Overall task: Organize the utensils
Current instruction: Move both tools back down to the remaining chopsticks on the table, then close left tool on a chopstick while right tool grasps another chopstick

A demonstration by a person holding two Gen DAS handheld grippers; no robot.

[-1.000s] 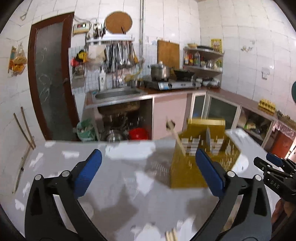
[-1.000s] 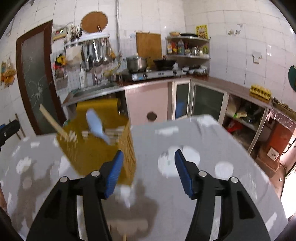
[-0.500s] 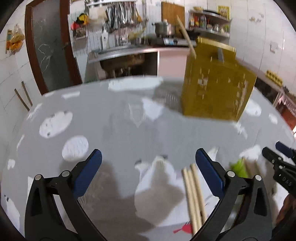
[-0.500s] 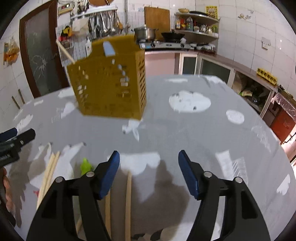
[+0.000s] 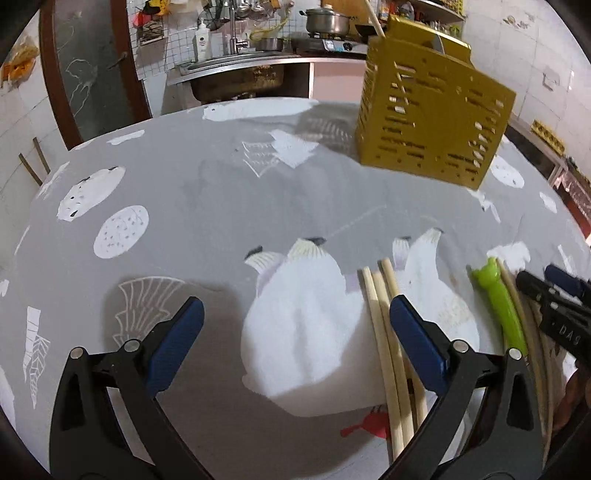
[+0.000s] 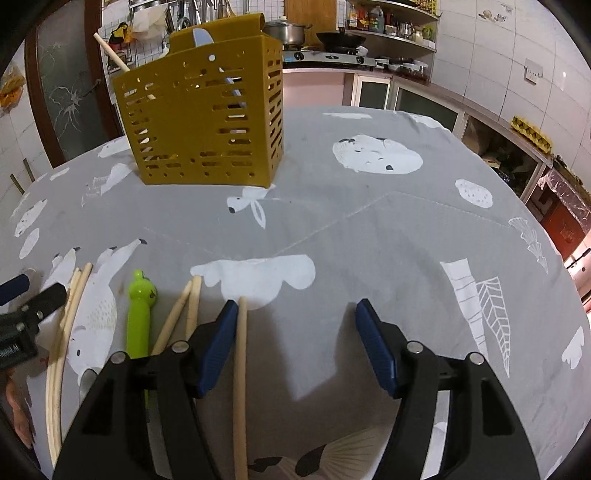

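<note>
A yellow slotted utensil holder (image 5: 432, 118) (image 6: 207, 118) stands at the far side of the table, with a wooden chopstick (image 6: 110, 51) and a blue-handled utensil (image 6: 201, 37) in it. Several wooden chopsticks (image 5: 384, 343) lie on the cloth just inside my open left gripper's (image 5: 295, 332) right finger. A green animal-shaped utensil (image 5: 502, 306) (image 6: 140, 317) lies beside more chopsticks (image 6: 184, 317). My right gripper (image 6: 295, 332) is open and empty; one chopstick (image 6: 240, 369) lies along the inner side of its left finger.
The table (image 6: 369, 221) has a grey cloth with white prints. Behind it are a kitchen counter with a sink (image 5: 229, 70), a stove with a pot (image 6: 288, 31), shelves and a dark door (image 5: 92, 74). Each gripper shows at the edge of the other's view.
Both grippers have tilted down and dropped close to the table. The holder now sits farther up in both views, and the chopsticks and green utensil have come into view near the fingers.
</note>
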